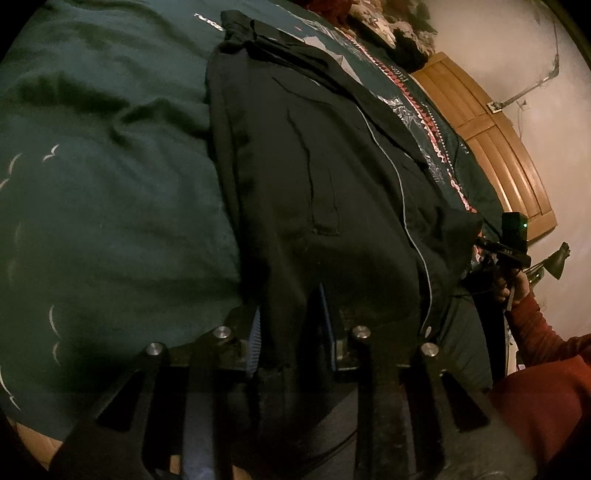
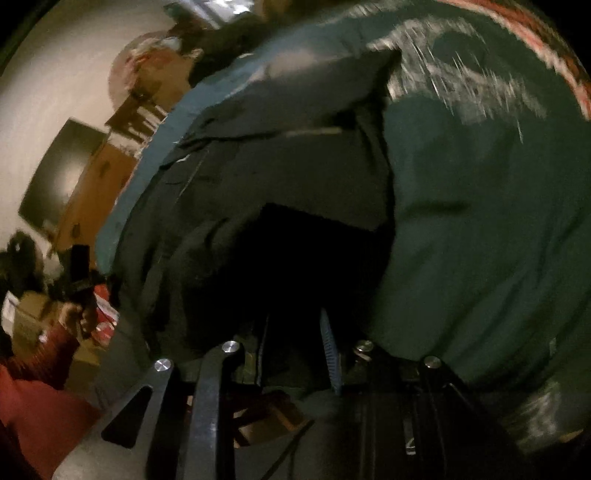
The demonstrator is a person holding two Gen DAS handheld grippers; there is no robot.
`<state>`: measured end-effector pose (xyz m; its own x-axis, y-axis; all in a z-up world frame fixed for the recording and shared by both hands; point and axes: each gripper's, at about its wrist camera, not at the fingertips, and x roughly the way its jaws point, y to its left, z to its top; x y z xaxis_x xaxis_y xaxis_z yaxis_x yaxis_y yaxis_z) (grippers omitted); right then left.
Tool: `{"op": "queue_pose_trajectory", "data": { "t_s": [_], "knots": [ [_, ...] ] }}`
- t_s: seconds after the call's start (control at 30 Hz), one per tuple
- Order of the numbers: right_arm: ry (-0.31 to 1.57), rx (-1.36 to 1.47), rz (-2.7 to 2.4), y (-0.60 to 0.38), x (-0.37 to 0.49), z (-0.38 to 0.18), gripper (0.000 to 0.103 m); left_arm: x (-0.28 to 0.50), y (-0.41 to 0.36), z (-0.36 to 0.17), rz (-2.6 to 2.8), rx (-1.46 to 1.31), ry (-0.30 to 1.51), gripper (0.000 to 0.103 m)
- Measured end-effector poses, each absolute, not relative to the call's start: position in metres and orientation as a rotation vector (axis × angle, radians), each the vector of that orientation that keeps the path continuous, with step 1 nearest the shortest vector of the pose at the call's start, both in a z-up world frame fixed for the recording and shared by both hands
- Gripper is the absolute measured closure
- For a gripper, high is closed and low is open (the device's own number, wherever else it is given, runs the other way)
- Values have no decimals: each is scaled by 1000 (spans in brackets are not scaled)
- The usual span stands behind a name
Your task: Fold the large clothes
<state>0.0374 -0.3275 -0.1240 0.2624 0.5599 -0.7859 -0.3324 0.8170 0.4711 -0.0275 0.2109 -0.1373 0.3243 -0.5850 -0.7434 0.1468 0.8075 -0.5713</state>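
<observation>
A large black garment (image 1: 325,177) with thin pale piping and snap buttons lies spread lengthwise on a dark green bedspread (image 1: 110,206). My left gripper (image 1: 291,317) sits at the garment's near hem, and black cloth fills the gap between its blue pads (image 1: 256,332), which pinch it. My right gripper (image 2: 295,325) is at the other near corner of the same garment (image 2: 280,177). Its jaws stand apart, with dark cloth lying loosely in the gap beside one blue pad (image 2: 330,347). This view is blurred. Each gripper also shows in the other's view, held by a hand in a red sleeve (image 1: 532,332).
A wooden bed frame (image 1: 491,147) runs along the far right of the bed beside a pale wall. A pile of other clothes (image 1: 391,22) lies at the far end. A desk lamp (image 1: 559,260) stands at the right. A dark screen (image 2: 62,177) sits on a wooden cabinet (image 2: 96,195).
</observation>
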Motion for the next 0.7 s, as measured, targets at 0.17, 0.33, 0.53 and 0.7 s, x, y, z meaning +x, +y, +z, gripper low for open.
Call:
{"op": "queue_pose_trajectory", "data": {
  "t_s": [0.17,0.33,0.53,0.7],
  "knots": [
    [1149,206,660,-327,48,-112,64,-25,215,-140,-519,-458,1158,74],
    [1187,279,755,-330,53,-113,56,-22,221,-143,-537,-499,1163,73],
    [1187,478,860,-351,51,-126,26,-20,225,-145,-550,-536,1166,73],
    [1214,424,802,-339,53,-138,21,-18,225,-146,-558,-534,1175,73]
  ]
}}
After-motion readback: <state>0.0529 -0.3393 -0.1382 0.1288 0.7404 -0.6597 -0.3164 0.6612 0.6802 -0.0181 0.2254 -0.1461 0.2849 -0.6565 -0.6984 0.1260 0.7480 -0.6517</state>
